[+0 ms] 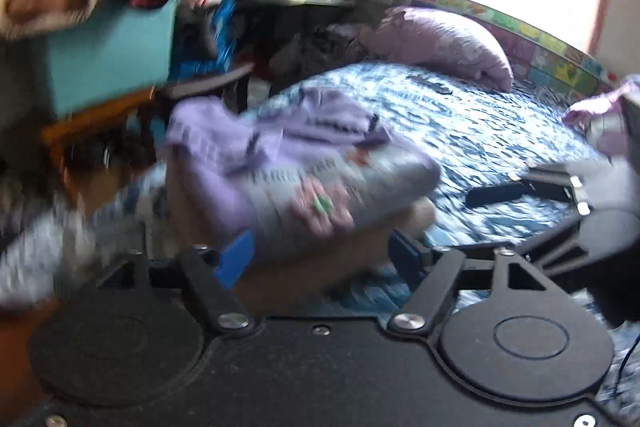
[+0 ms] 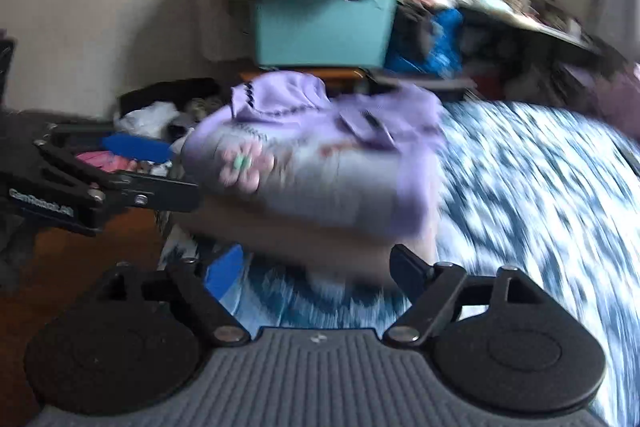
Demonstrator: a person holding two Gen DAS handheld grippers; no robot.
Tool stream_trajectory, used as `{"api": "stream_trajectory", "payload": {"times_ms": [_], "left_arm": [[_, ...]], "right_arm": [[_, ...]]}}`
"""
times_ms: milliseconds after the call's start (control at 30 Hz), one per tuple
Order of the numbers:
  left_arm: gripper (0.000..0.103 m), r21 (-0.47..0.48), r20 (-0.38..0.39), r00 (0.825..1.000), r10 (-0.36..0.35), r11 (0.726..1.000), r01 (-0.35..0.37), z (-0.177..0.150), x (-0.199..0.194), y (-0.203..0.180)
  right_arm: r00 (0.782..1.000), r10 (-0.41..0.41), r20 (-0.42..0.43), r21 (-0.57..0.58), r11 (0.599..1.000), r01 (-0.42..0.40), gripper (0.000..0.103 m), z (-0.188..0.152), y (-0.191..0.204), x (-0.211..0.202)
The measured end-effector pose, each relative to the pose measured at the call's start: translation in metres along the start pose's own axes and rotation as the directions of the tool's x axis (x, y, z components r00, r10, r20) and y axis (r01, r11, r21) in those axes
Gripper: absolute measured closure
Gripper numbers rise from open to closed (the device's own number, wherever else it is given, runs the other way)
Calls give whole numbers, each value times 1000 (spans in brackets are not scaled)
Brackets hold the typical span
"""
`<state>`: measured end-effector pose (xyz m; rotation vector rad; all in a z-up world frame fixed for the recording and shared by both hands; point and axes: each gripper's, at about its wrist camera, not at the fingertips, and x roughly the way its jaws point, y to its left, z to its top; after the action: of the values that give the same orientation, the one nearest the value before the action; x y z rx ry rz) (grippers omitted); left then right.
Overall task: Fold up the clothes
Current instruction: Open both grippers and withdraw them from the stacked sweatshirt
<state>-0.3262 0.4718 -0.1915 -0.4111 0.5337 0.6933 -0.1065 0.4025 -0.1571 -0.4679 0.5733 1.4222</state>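
Both hand-held grippers, left (image 1: pixel 320 253) and right (image 2: pixel 316 267), spread and empty at the near side of folded lilac garment (image 1: pixel 296 167) stacked on bed (image 1: pixel 480 131); fast blurred motion risks clipping and toppling it.

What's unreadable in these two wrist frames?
- Printed lettering on the folded lilac-and-grey garment: motion blur, both views.
- The tan layer under that garment: blurred and partly covered; unclear what it is.
- Contents of the teal storage box: hidden by the clothes heaped on top.
- Right gripper in the left wrist view: fingers partly cut off by the right edge.
- Pattern of the blue-and-white bedspread: smeared, right wrist view.
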Motion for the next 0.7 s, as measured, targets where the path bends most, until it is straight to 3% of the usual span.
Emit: {"api": "stream_trajectory", "payload": {"times_ms": [100,233,400,567,700], "left_arm": [[6,-67,-48,997,65,995,-68,-10,-28,-18],[0,-55,-23,991,131,990,-132,-14,-71,-53],[0,-48,82,950,300,954,-297,-10,-125,-86],[0,-16,78,949,306,952,-306,-8,-159,-102],[0,-20,65,934,352,936,-351,-11,-174,-109]], "right_arm": [[999,-40,7,168,985,38,1,-15,5,-41],[997,-71,-6,259,963,70,0,-20,14,-85],[988,-154,2,241,959,149,0,-14,32,-128],[984,-180,10,244,954,172,0,-16,42,-164],[983,-185,13,246,953,176,0,-21,49,-185]]}}
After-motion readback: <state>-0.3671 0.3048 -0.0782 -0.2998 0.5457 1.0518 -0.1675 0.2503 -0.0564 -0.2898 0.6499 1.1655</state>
